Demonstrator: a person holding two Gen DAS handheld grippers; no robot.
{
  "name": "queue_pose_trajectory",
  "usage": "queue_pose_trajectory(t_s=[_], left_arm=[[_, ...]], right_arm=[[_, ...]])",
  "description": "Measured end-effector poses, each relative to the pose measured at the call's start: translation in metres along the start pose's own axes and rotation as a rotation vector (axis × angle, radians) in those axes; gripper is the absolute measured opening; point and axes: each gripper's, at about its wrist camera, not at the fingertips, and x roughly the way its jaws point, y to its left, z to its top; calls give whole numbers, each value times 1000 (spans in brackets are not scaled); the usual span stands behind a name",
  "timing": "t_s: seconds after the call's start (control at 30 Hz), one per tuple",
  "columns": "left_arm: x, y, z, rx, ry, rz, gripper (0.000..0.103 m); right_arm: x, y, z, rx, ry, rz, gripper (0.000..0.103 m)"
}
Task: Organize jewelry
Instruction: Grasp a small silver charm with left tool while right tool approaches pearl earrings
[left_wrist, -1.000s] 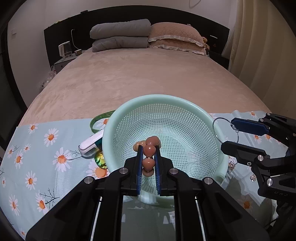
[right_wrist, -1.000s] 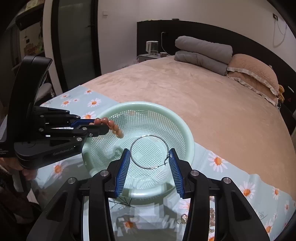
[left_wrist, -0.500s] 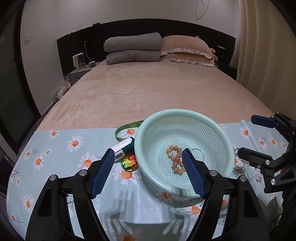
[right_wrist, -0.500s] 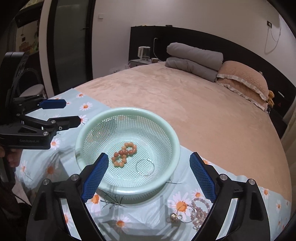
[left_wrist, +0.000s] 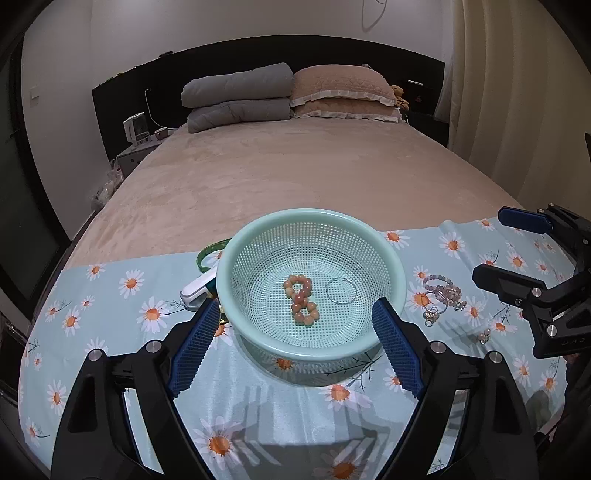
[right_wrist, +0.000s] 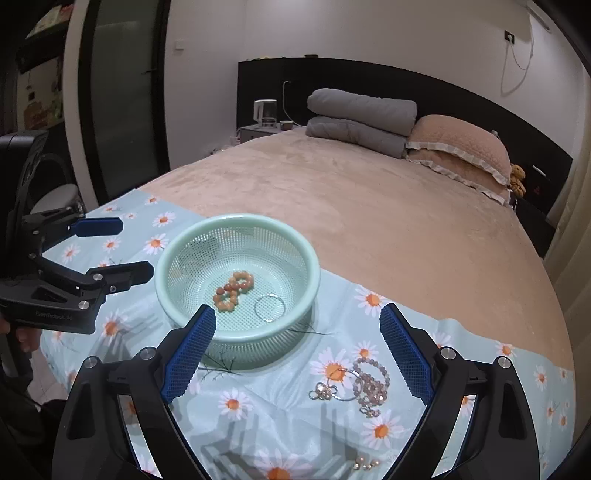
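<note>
Right now your left gripper (left_wrist: 293, 347) and right gripper (right_wrist: 297, 345) both gape wide, holding and touching nothing. Beyond their tips, the mint basket (left_wrist: 391, 266) holds the orange bead bracelet (left_wrist: 301, 300) and wire hoop (left_wrist: 341, 291); more loose jewelry (right_wrist: 364, 380) lies right of it on the daisy cloth (right_wrist: 258, 413).

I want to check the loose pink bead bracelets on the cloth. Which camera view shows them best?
The right wrist view: the pink bead bracelets lie near, between its open fingers. The left wrist view shows them smaller, beside the basket.
</note>
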Motion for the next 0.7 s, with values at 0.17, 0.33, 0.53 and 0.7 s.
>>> queue_pose_trajectory(t_s=[0.17, 0.33, 0.53, 0.7], left_arm=[[-1, -21, -3, 40, 12, -12, 89], [3, -43, -5, 72, 30, -37, 91], [5, -69, -7, 106, 33, -80, 95], [14, -91, -8, 128, 47, -123, 97]], right_arm=[[-14, -21, -18, 40, 17, -27, 87], [-21, -41, -40, 71, 43, -63, 87], [-25, -65, -65, 111, 87, -109, 87], [-32, -80, -87, 139, 97, -130, 87]])
